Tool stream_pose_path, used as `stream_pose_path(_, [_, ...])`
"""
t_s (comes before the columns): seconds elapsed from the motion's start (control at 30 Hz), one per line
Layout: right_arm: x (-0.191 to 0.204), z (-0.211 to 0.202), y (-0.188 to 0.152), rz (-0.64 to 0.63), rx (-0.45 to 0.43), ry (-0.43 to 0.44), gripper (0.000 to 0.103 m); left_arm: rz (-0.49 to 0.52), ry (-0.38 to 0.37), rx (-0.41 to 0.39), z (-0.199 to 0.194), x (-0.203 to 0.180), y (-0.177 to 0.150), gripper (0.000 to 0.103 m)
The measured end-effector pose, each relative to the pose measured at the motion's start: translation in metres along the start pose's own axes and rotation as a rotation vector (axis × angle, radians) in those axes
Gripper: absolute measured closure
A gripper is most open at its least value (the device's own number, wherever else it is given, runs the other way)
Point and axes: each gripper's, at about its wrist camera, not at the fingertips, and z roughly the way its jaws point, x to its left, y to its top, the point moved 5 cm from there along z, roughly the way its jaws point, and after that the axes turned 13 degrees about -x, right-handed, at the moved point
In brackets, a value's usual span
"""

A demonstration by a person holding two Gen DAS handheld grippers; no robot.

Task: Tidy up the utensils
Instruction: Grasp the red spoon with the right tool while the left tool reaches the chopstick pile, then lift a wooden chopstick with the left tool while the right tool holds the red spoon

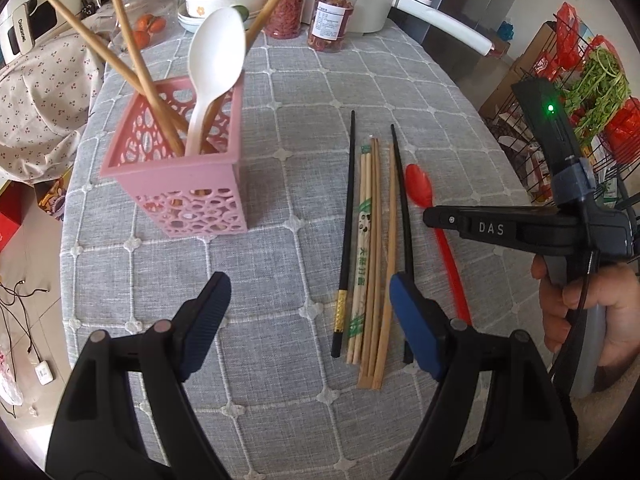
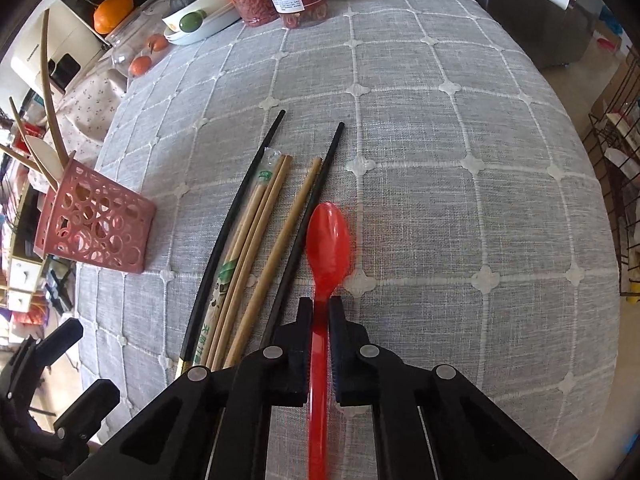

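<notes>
The red plastic spoon (image 2: 328, 236) lies at the lower centre, and my right gripper (image 2: 320, 308) is clamped on its handle. My left gripper (image 1: 308, 300) hangs with its jaws apart and empty, and the pink perforated plastic holder (image 1: 180, 160) stands at the upper left.

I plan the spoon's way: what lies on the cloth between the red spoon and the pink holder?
Chopsticks, black and wooden, lie side by side between the red spoon and the pink holder; both views show them.
</notes>
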Motion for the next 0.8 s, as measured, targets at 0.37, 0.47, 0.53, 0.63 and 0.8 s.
stream_pose_path(0.37, [-0.042,-0.041,0.0,0.056,-0.066,0.009,0.095,0.058,-0.101,0.025,0.03,-0.056,0.009,0.073])
stream_pose_path(0.47, [-0.054,-0.05,0.0,0.075,-0.077,0.014,0.095,0.062,-0.12,0.032,0.046,-0.072,0.017,0.087])
stream_pose_path(0.53, [-0.061,-0.054,-0.002,0.084,-0.08,0.015,0.095,0.076,-0.125,0.029,0.059,-0.083,0.023,0.092])
stream_pose_path(0.63, [-0.071,-0.057,-0.003,0.097,-0.076,0.016,0.095,0.08,-0.109,0.024,0.074,-0.089,0.031,0.094])
stream_pose_path(0.8, [-0.087,-0.065,-0.002,0.125,-0.086,0.026,0.095,0.029,-0.061,0.049,0.093,-0.082,0.035,0.095])
